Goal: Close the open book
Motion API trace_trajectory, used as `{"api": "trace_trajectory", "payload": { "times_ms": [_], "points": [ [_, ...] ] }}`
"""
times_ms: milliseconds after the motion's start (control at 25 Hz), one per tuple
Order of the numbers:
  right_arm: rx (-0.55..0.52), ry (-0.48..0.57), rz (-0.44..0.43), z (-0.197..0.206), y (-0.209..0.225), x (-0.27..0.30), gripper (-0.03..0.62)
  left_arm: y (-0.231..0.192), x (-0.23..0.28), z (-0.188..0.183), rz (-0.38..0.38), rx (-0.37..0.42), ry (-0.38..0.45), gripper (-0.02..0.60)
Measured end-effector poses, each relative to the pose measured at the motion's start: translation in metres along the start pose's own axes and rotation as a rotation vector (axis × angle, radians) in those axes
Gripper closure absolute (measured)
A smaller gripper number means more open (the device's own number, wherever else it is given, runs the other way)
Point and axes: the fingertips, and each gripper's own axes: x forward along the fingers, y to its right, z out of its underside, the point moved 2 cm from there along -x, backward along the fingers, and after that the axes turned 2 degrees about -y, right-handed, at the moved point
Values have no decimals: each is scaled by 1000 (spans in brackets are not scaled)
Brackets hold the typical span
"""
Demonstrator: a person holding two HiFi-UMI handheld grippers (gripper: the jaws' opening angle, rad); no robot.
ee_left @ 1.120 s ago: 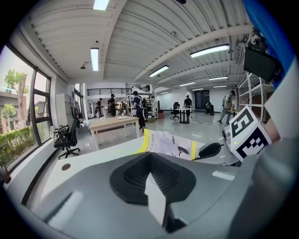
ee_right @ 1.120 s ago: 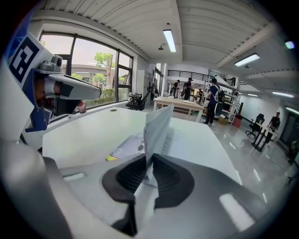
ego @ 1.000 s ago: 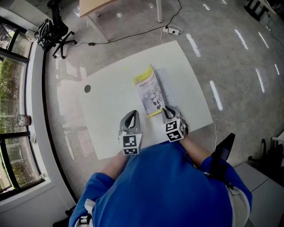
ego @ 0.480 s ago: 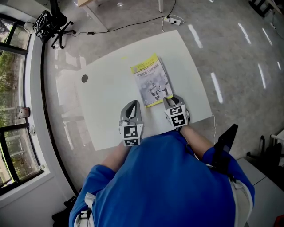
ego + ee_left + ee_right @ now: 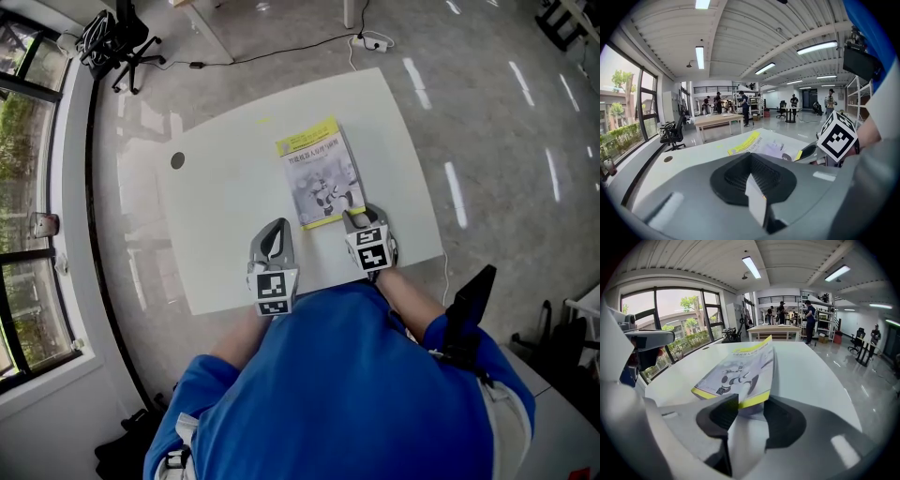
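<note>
- One closed book with a grey illustrated cover and yellow bands (image 5: 321, 172) lay flat, cover up, on the white rectangular table (image 5: 225, 197). On that evidence, I judged the closing done.
- Your right gripper (image 5: 355, 220) sat at the book's near edge. Its jaws had just been opening and stood apart, with that edge at the gap but unpinched. I read this as a release.
- Your left gripper (image 5: 274, 232) stood left of the book, apart from it, jaws together on nothing. Apparently no second hold was needed.
</note>
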Motion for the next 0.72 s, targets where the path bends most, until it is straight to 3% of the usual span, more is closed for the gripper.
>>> {"api": "trace_trajectory", "payload": {
  "times_ms": [280,720],
  "points": [
    [11,11,17,3,3,-6,412,-10,-11,11,-7,-20,-8,575],
    [-4,31,144,24,-1,-49,412,-9,-39,27,14,-41,46,575]
  ]
}}
